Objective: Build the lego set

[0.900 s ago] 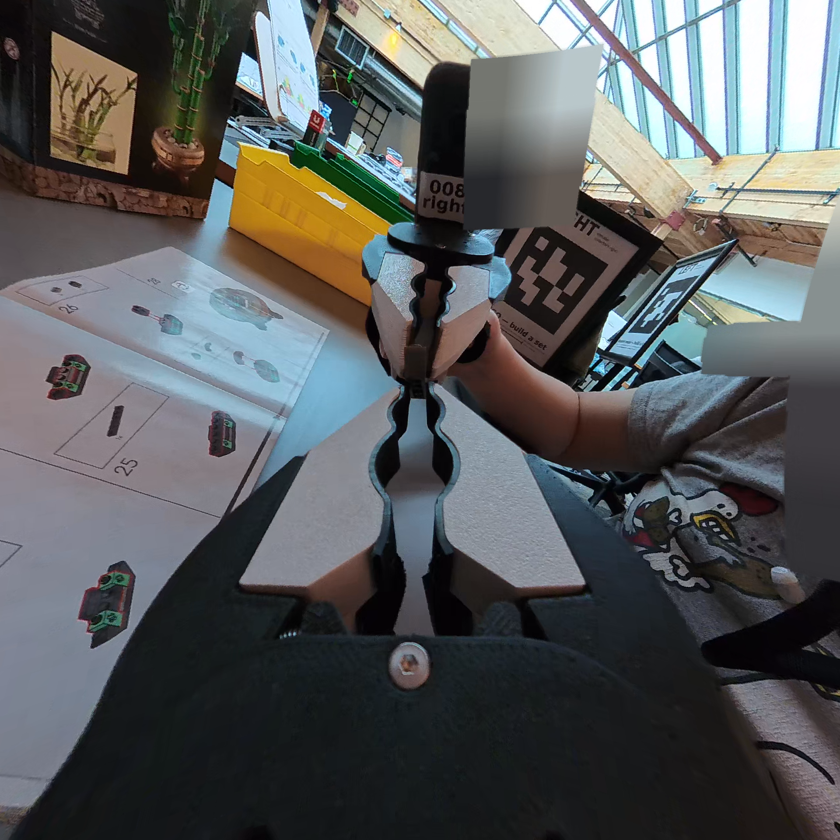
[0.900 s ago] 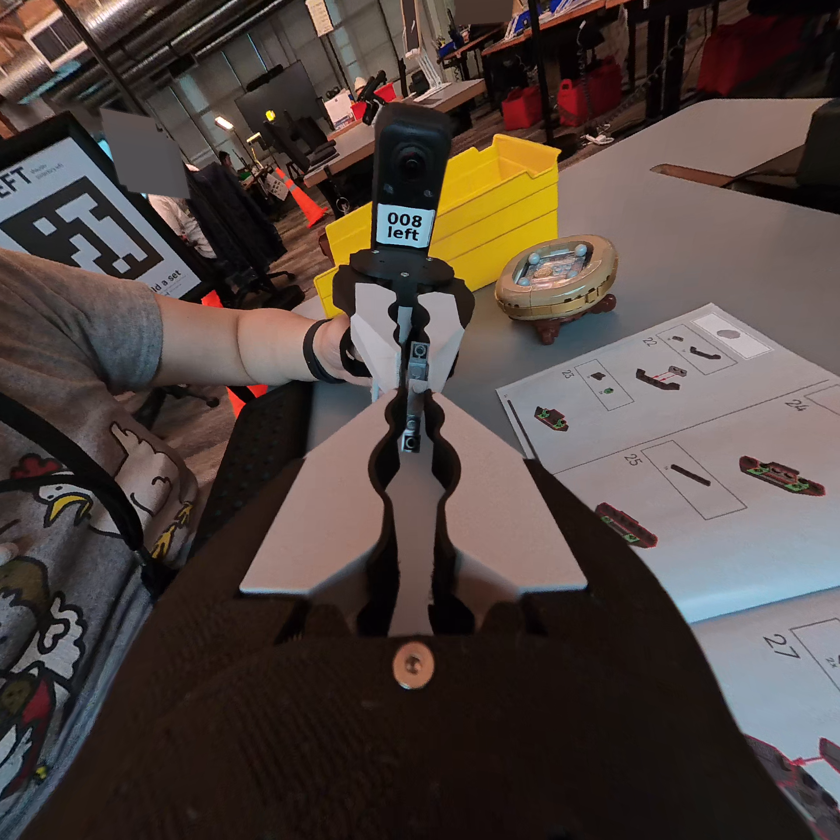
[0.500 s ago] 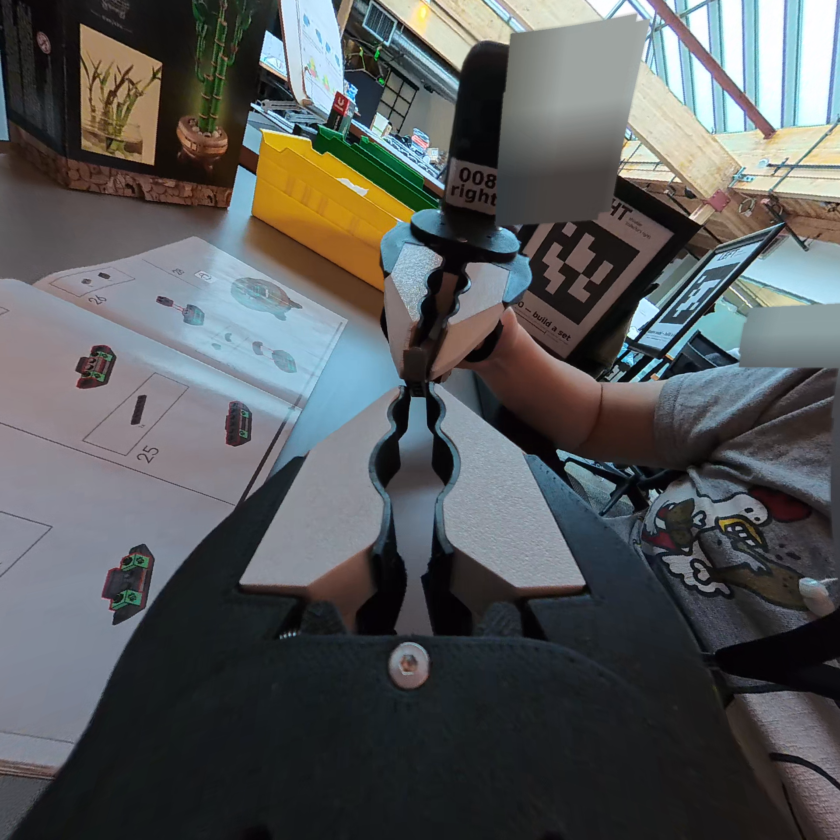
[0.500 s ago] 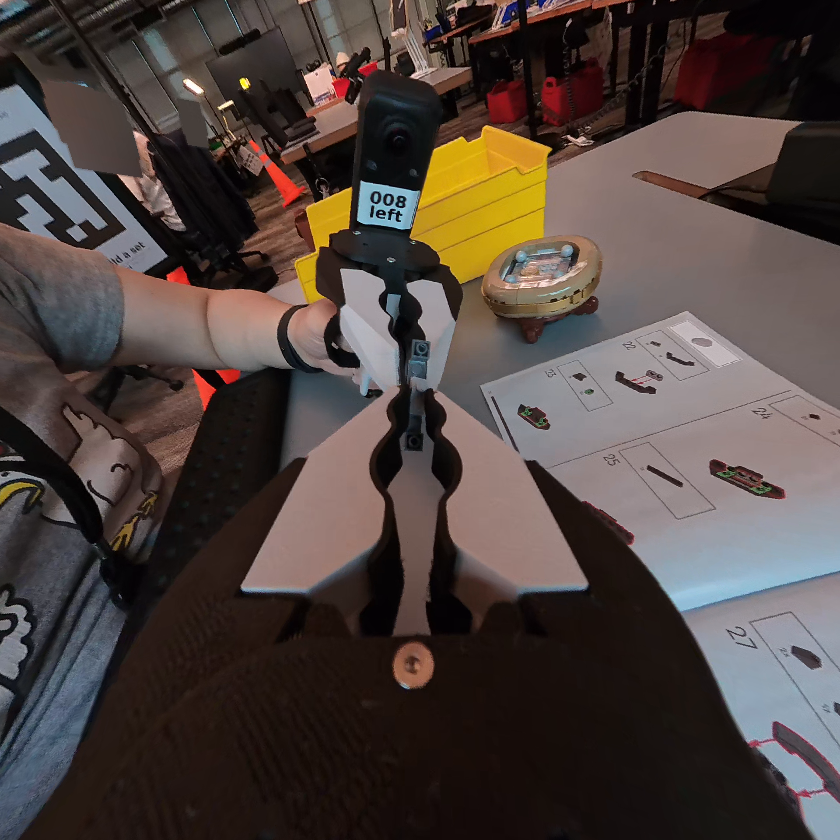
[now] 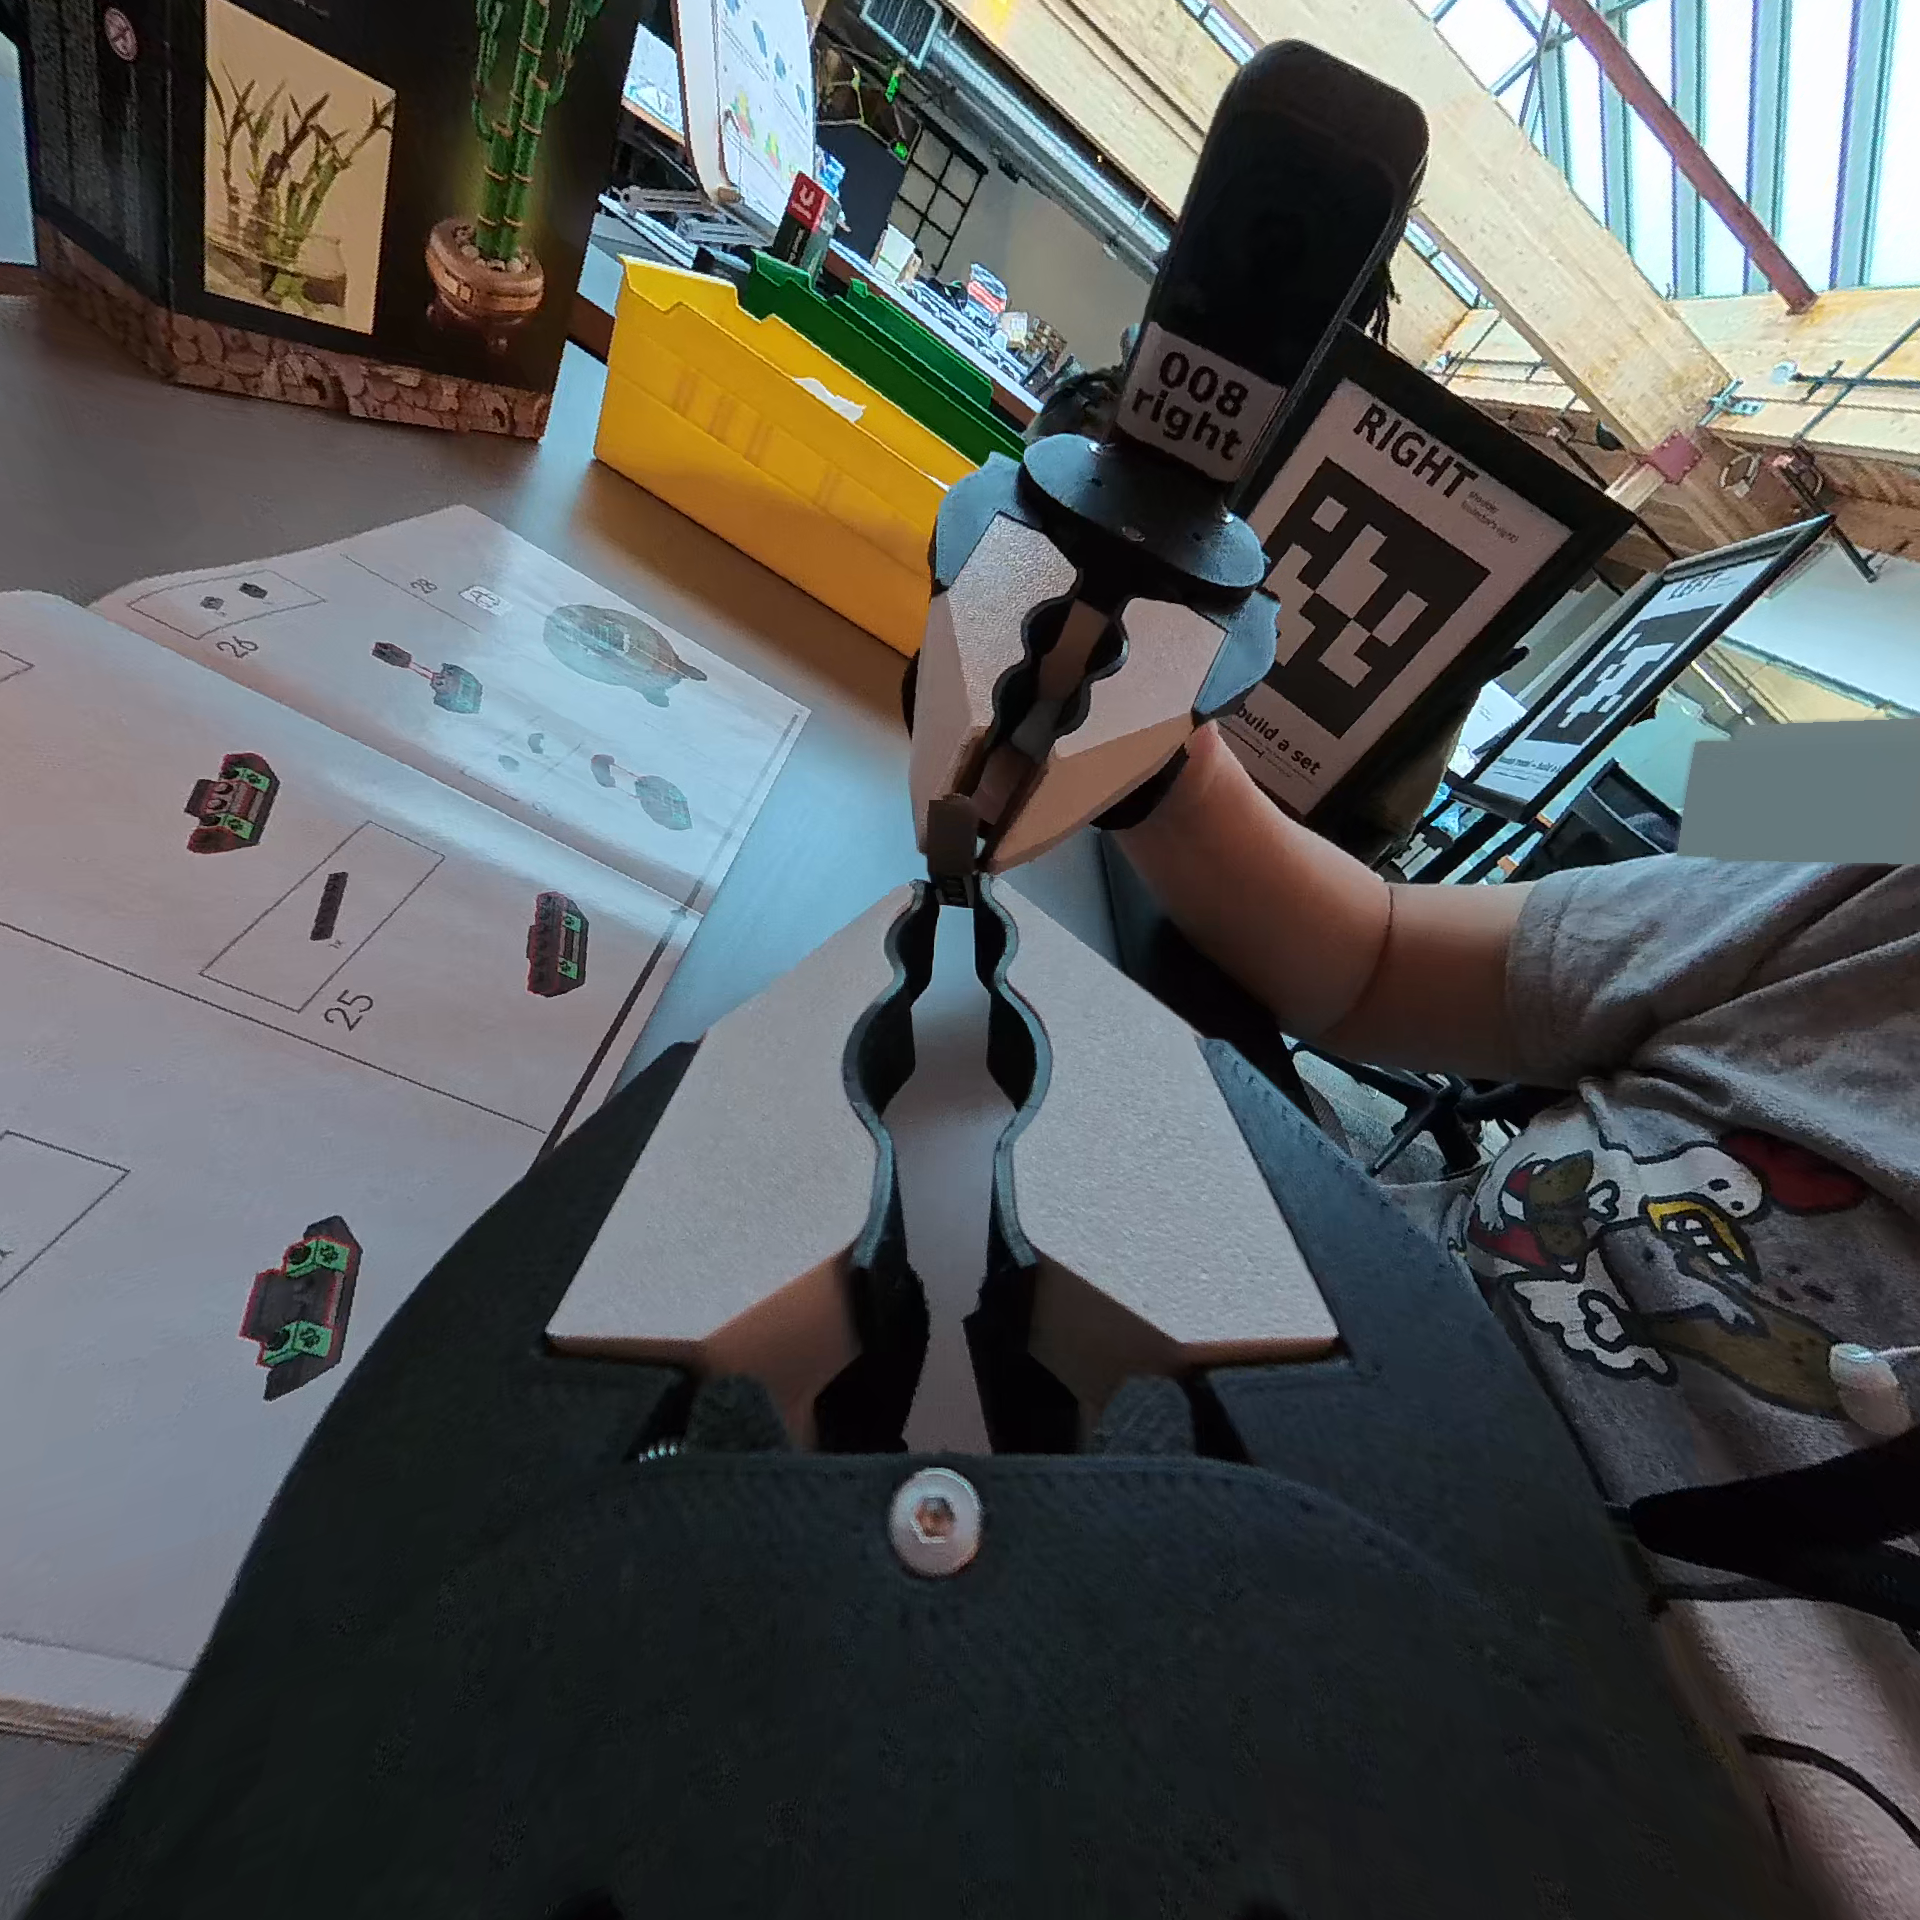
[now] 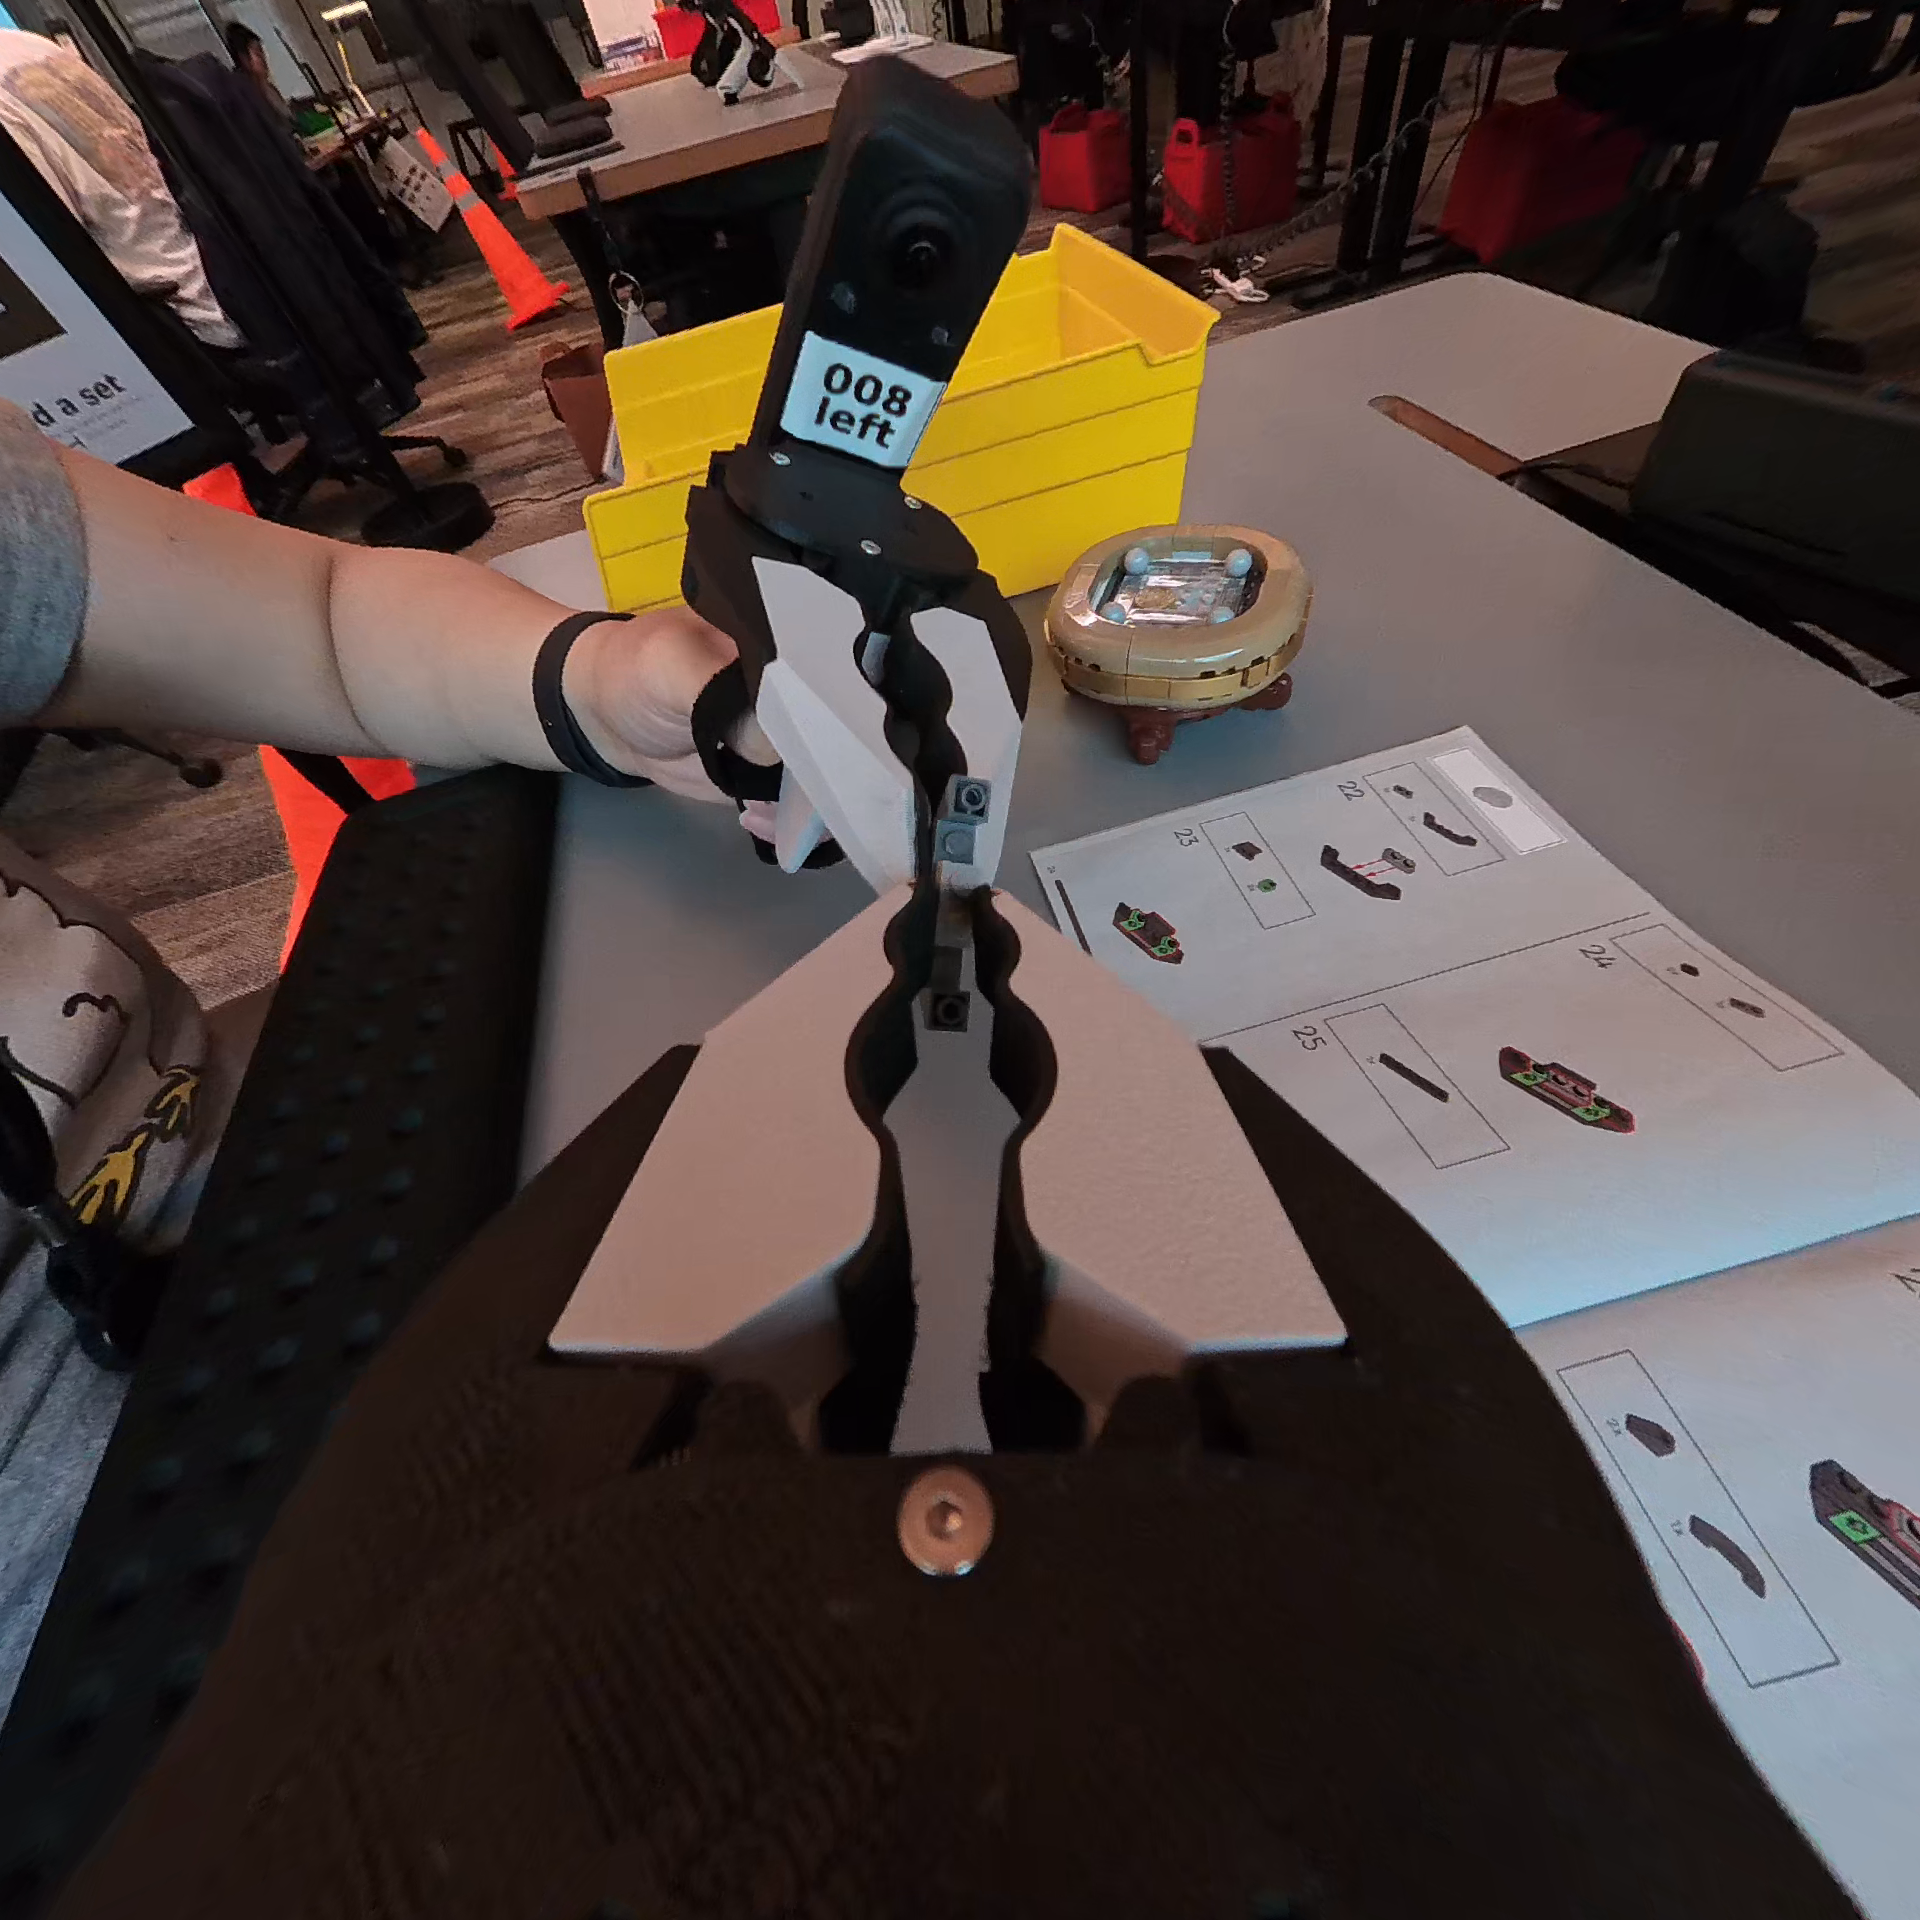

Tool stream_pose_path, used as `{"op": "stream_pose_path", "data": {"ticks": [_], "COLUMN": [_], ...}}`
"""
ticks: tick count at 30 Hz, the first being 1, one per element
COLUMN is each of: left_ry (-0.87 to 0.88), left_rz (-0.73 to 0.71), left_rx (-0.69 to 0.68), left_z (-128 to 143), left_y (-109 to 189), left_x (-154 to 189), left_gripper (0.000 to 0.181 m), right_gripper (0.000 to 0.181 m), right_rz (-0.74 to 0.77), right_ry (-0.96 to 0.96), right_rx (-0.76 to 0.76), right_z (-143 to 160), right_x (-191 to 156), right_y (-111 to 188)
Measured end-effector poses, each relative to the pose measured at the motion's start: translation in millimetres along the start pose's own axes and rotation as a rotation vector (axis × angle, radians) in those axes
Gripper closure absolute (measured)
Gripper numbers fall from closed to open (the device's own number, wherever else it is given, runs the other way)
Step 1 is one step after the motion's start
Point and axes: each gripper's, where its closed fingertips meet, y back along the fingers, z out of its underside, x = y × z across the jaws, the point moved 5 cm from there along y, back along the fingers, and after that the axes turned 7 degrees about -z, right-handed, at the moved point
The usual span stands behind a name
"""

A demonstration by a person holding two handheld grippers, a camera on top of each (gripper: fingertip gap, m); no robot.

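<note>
**Two small pieces meet tip to tip above the table**

The right gripper (image 6: 948, 909) is clenched on a dark narrow piece (image 6: 947, 1003); the left gripper (image 5: 956, 891), angled steeply toward it, pinches a grey studded plate (image 6: 966, 821). They touch end to end, apparently mid-joining. Beyond lie the open instruction booklet (image 6: 1507, 997) and a finished tan round base (image 6: 1179, 623), so much building likely remains.

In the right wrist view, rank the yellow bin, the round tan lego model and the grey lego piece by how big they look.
1. yellow bin
2. round tan lego model
3. grey lego piece, though it is nearer the camera.
</note>
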Motion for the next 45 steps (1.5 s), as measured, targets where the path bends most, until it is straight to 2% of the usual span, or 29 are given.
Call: {"op": "stream_pose_path", "data": {"ticks": [10,18,29,37,45], "left_ry": [0.042,-0.041,-0.163,-0.243,-0.284], "left_rz": [0.007,-0.001,0.022,0.040,0.033], "left_rx": [0.031,0.044,0.112,0.178,0.281], "left_z": [-2,-2,-9,-36,-75], "left_y": [3,2,6,22,50], "left_x": [-6,-1,11,31,58], "left_gripper": [0.176,0.176,0.176,0.176,0.176], "right_gripper": [0.176,0.175,0.175,0.175,0.176], "right_rz": [0.059,0.004,0.021,-0.005,0.019], "right_ry": [0.090,-0.013,0.047,0.108,0.171], "right_rx": [-0.009,0.045,0.047,-0.026,-0.097], "right_z": [-3,-4,-14,-56,-116], "right_x": [-2,0,-8,-23,-38], "right_y": [-3,-1,2,2,-3]}}
